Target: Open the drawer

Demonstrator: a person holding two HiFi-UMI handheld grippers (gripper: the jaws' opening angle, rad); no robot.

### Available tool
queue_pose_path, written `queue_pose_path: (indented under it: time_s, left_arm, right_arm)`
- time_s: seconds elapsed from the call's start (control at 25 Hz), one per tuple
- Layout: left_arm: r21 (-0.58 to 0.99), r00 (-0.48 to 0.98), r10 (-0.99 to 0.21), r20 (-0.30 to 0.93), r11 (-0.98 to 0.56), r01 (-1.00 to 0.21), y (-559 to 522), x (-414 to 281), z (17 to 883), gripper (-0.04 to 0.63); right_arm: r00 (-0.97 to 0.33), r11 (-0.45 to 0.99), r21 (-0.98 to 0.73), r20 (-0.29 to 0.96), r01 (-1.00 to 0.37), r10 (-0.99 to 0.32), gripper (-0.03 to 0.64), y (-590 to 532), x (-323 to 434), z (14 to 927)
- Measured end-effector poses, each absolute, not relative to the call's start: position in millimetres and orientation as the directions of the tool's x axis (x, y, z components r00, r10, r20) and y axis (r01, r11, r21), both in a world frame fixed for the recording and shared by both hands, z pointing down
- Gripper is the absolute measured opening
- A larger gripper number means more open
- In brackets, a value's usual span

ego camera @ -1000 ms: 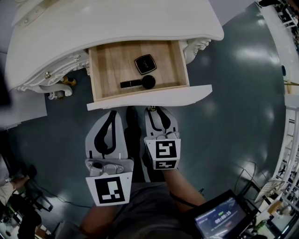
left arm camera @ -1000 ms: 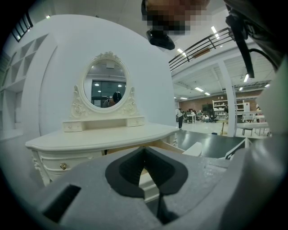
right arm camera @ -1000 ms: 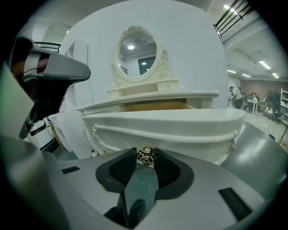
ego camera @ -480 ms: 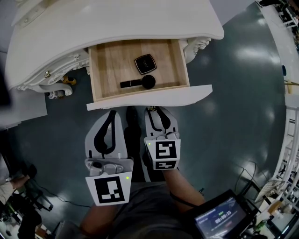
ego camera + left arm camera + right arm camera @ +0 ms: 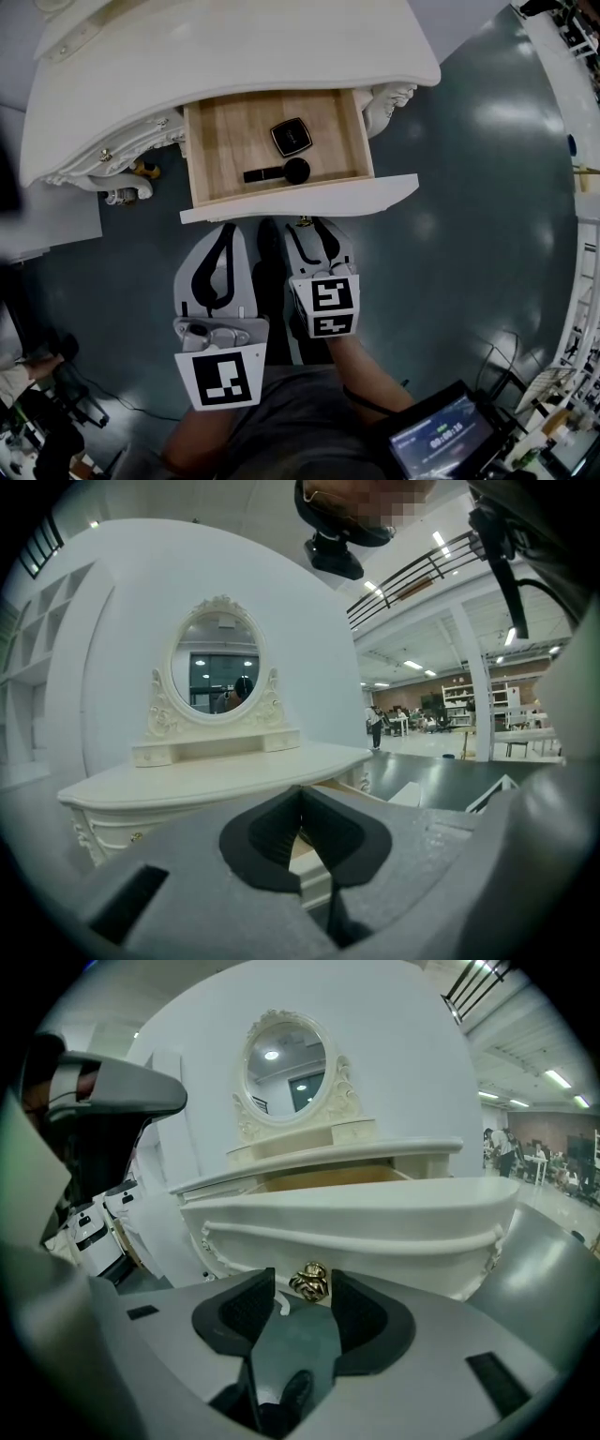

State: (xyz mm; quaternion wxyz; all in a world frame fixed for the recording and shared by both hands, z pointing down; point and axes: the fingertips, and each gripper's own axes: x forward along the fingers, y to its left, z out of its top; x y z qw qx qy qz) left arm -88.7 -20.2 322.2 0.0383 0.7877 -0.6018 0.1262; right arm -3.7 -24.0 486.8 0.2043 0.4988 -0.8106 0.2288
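Observation:
The wooden drawer (image 5: 225, 141) of the white vanity table (image 5: 234, 47) stands pulled out, with a black compact (image 5: 292, 137) and a black brush (image 5: 278, 172) inside. Under its white front panel (image 5: 300, 199) sits the gold knob (image 5: 310, 1282). My right gripper (image 5: 305, 1288) has just been opening. The knob is between its black pads (image 5: 248, 1309) with a gap on each side, so it is open. In the head view the right gripper (image 5: 307, 225) reaches the drawer front. My left gripper (image 5: 228, 228) hangs beside it, short of the panel, tips together (image 5: 301, 794) on nothing.
An oval mirror (image 5: 286, 1066) stands at the back of the tabletop. A carved table leg (image 5: 386, 101) flanks the drawer on the right. A lit screen (image 5: 441, 441) is at the lower right near the person's body. White furniture (image 5: 47, 211) stands at the left on the dark floor.
The right gripper's fingers have spread a little apart around the knob. The drawer stays pulled out, and both grippers keep their places.

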Motion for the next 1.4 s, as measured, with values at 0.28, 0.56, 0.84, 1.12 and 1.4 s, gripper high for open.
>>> queue_pose_path:
  time_s: [0.28,0.56,0.84,1.12,1.4]
  left_arm:
    - [-0.125,0.238,-0.957,0.164,-0.259,-0.958,-17.9,-85.0,266.7,0.015]
    - [-0.127,0.229,-0.969,0.094,-0.24,-0.962,-21.3,-81.1,200.6,0.015]
    - [-0.166,0.236,-0.972,-0.006,-0.232,-0.959,-28.4,-71.0,129.4,0.015]
    - [-0.169,0.214,-0.976,-0.041,-0.205,-0.964,-21.6,-77.3,108.5,0.015]
    - [-0.18,0.202,-0.979,-0.031,-0.193,-0.964,-18.9,-82.3,110.3,0.015]
  right_arm:
    - [-0.457,0.429,-0.179,0.504,-0.885,-0.733,0.172,-8.8,1.1,417.2]
    - [-0.498,0.494,-0.081,0.234,-0.866,-0.835,0.127,-35.7,7.0,261.6]
    - [-0.491,0.493,0.058,0.051,-0.868,-0.87,0.035,-42.8,13.6,147.1]
    - [-0.482,0.482,0.083,0.026,-0.872,-0.876,0.015,-34.4,21.4,129.7]
    - [-0.478,0.479,0.078,0.024,-0.875,-0.878,0.012,-32.7,21.5,130.2]
